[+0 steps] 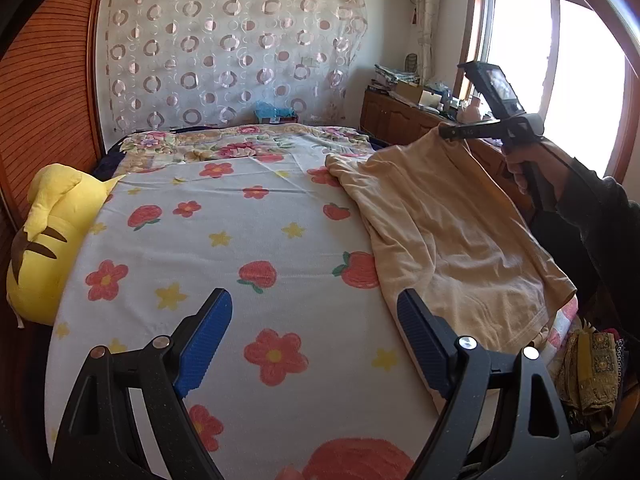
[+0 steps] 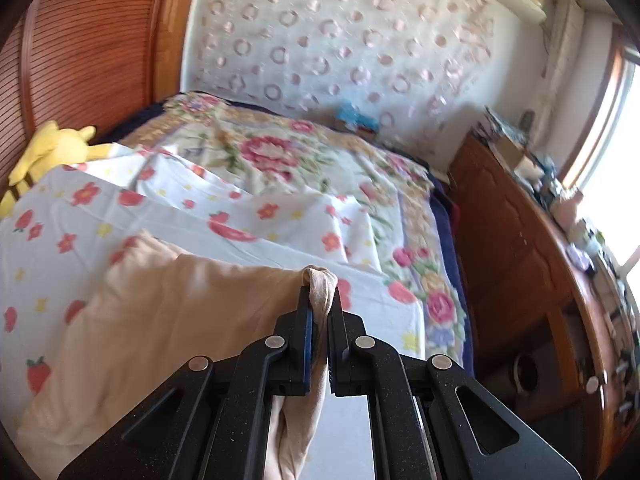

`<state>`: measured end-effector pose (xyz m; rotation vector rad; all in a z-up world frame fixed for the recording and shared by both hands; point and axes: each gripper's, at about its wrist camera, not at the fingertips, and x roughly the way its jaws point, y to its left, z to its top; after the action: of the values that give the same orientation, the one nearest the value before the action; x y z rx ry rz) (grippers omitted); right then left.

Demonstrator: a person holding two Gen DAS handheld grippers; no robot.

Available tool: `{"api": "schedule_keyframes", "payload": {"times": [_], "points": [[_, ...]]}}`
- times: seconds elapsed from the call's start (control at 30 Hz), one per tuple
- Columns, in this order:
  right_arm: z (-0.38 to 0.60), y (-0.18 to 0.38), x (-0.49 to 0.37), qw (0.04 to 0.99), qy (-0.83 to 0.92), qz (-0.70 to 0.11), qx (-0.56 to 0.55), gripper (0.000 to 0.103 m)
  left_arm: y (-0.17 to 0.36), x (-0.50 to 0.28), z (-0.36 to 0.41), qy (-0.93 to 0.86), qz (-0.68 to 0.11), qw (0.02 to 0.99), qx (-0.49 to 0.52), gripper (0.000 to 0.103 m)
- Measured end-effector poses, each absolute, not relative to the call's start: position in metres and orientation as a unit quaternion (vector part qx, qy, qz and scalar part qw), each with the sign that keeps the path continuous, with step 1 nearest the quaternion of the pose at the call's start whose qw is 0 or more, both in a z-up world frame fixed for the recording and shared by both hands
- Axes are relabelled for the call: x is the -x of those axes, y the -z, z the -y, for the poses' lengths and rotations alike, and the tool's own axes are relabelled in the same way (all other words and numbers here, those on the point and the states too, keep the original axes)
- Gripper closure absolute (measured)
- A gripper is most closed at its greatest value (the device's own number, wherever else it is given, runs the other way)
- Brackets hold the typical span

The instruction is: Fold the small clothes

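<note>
A beige garment lies spread on the right side of the bed, one corner lifted off the sheet. My right gripper is shut on that raised corner, held by a hand in a dark sleeve. In the right wrist view the same gripper pinches a bunched fold of the beige garment, which hangs down to the left. My left gripper hovers open over the flowered sheet, its blue pads wide apart with nothing between them, just left of the garment's near edge.
The bed carries a white sheet with red flowers and strawberries over a floral blanket. A yellow plush toy lies at the left edge by the wooden headboard. A cluttered wooden cabinet runs along the right under the window.
</note>
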<state>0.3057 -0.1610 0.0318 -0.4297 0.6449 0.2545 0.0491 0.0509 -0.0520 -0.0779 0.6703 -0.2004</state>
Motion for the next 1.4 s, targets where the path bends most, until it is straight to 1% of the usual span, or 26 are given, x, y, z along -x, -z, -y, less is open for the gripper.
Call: {"api": "schedule_keyframes", "payload": {"times": [0.1, 0.23, 0.5, 0.53, 0.57, 0.6, 0.63, 0.7, 0.73, 0.8, 0.97, 1.17, 1.27, 1.3, 1.4], "points": [[0.162, -0.015, -0.316, 0.914, -0.122, -0.326, 0.206, 0.098, 0.049, -0.061, -0.044, 0.104, -0.327, 0.939, 0.025, 0.018], [0.158, -0.002, -0.322, 0.912, -0.138, -0.328, 0.203, 0.097, 0.04, -0.099, -0.03, 0.127, -0.332, 0.934, 0.011, 0.018], [0.195, -0.013, -0.324, 0.91, -0.182, -0.317, 0.198, 0.097, 0.028, -0.198, 0.008, 0.174, -0.358, 0.917, -0.008, 0.019], [0.199, -0.014, -0.323, 0.91, -0.188, -0.314, 0.196, 0.097, 0.03, -0.211, 0.013, 0.182, -0.363, 0.914, -0.01, 0.021], [0.202, -0.014, -0.325, 0.91, -0.194, -0.312, 0.192, 0.097, 0.032, -0.225, 0.019, 0.186, -0.37, 0.91, -0.016, 0.029], [0.206, -0.013, -0.326, 0.91, -0.2, -0.311, 0.187, 0.097, 0.035, -0.238, 0.026, 0.184, -0.376, 0.908, -0.029, 0.033], [0.21, -0.012, -0.328, 0.91, -0.207, -0.31, 0.182, 0.097, 0.036, -0.249, 0.032, 0.184, -0.377, 0.907, -0.039, 0.036], [0.216, -0.009, -0.33, 0.909, -0.217, -0.307, 0.178, 0.097, 0.041, -0.268, 0.041, 0.19, -0.385, 0.902, -0.047, 0.046], [0.218, -0.008, -0.33, 0.908, -0.221, -0.306, 0.179, 0.097, 0.045, -0.282, 0.045, 0.194, -0.393, 0.898, -0.047, 0.049], [0.222, -0.004, -0.335, 0.905, -0.232, -0.307, 0.18, 0.097, 0.053, -0.299, 0.049, 0.194, -0.406, 0.892, -0.044, 0.062], [0.232, 0.0, -0.343, 0.902, -0.248, -0.306, 0.177, 0.097, 0.074, -0.336, 0.056, 0.169, -0.433, 0.883, -0.06, 0.064], [0.238, 0.005, -0.347, 0.901, -0.256, -0.307, 0.171, 0.098, 0.081, -0.341, 0.055, 0.166, -0.441, 0.88, -0.06, 0.064], [0.239, 0.005, -0.348, 0.901, -0.255, -0.307, 0.169, 0.097, 0.08, -0.339, 0.057, 0.179, -0.436, 0.88, -0.063, 0.092], [0.238, 0.005, -0.348, 0.901, -0.255, -0.308, 0.167, 0.098, 0.079, -0.34, 0.057, 0.179, -0.437, 0.879, -0.062, 0.096], [0.24, -0.001, -0.343, 0.905, -0.257, -0.299, 0.158, 0.098, 0.069, -0.335, 0.052, 0.185, -0.425, 0.885, -0.045, 0.097]]}}
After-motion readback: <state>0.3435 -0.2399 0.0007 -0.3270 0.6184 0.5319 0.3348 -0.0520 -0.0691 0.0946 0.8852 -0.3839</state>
